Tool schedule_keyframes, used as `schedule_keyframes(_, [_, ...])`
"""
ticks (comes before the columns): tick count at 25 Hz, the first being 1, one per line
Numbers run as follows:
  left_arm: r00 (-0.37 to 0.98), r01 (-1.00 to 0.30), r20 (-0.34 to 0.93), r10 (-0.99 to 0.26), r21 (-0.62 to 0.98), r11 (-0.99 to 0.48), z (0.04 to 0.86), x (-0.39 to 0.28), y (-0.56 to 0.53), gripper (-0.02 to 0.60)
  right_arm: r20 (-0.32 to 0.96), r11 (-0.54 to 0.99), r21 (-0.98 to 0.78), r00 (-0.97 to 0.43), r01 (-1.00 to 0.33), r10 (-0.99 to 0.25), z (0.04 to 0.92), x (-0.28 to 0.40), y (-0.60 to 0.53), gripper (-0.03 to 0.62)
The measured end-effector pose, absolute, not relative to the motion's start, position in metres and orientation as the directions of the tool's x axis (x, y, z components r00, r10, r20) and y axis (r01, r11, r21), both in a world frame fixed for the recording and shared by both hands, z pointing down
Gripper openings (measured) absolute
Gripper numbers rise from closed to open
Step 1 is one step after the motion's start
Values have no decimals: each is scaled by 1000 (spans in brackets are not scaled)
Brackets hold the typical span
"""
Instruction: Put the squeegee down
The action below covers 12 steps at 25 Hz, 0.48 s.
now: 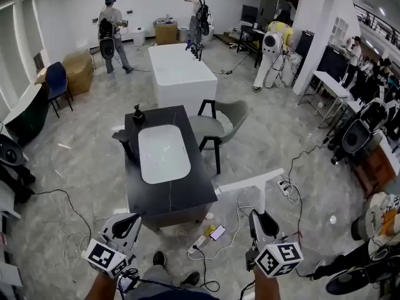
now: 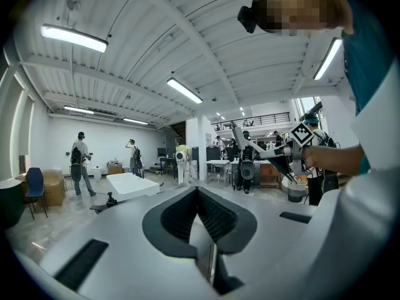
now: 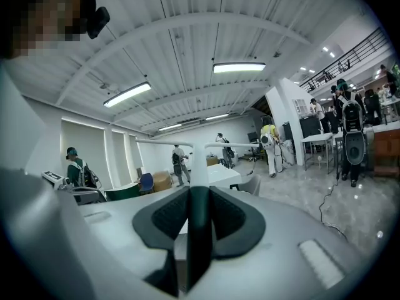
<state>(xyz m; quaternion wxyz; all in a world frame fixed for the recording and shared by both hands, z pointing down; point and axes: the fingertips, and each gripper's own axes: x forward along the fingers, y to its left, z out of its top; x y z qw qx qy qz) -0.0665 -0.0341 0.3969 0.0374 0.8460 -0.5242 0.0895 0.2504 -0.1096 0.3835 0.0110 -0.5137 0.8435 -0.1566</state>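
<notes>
We are gripping the squeegee (image 1: 250,184) by its handle in the right gripper (image 1: 260,217), over the floor beside the dark table (image 1: 140,195), with the left gripper (image 1: 131,221) closed and empty, judging it light, rigid and blade-heavy.

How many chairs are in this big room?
2. A grey chair stands at the right side of the dark table in the middle. A blue chair stands beside the cardboard box near the left wall. Others may be hidden among the desks at right.
</notes>
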Motion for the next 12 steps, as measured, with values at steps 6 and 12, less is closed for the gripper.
schedule_keyframes(6, [484, -868, 194, -853, -18, -496, 407, -50, -84, 6, 162, 386, -278, -439, -879, -884, 392, 261, -135, 103])
schedule_keyframes(12, [546, -833, 175, -819, 12, -553, 419, -49, -137, 6, 185, 329, -278, -386, -902, -904, 398, 254, -161, 103])
